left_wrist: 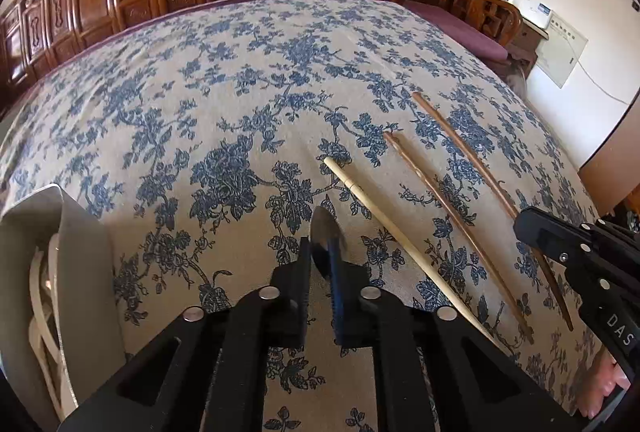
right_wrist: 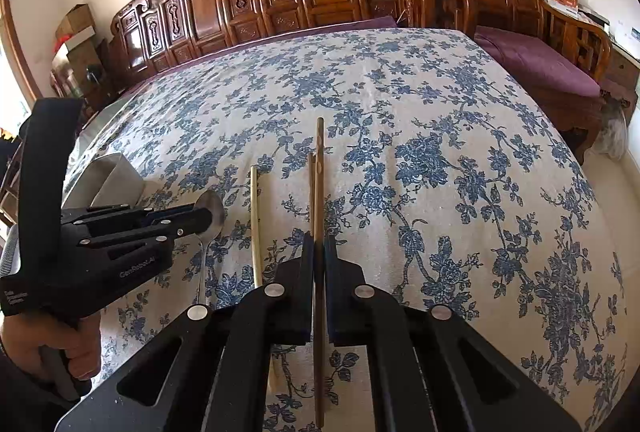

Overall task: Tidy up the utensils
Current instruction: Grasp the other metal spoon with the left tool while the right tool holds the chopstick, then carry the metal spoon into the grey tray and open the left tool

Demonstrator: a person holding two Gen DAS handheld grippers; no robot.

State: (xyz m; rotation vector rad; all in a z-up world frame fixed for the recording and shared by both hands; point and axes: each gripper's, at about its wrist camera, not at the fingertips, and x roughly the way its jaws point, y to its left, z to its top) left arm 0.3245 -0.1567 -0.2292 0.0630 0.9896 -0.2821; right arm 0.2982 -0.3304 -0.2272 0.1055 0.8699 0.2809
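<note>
Spoon [left_wrist: 325, 244] between left gripper [left_wrist: 320, 272] jaws, chopstick [right_wrist: 319, 191] in right gripper [right_wrist: 319, 272].

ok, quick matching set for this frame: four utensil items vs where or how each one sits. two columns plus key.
Column 1
1. metal spoon
2. pale chopstick
3. dark brown chopstick between the right gripper's fingers
4. grey utensil holder

Column 2
A. standing at the table's left edge
B. lying free on the floral tablecloth, between the spoon and the brown pair
C. bowl gripped by the left gripper
D. clamped along its length, tip pointing away from the camera

Pairs: 1-C, 2-B, 3-D, 4-A
</note>
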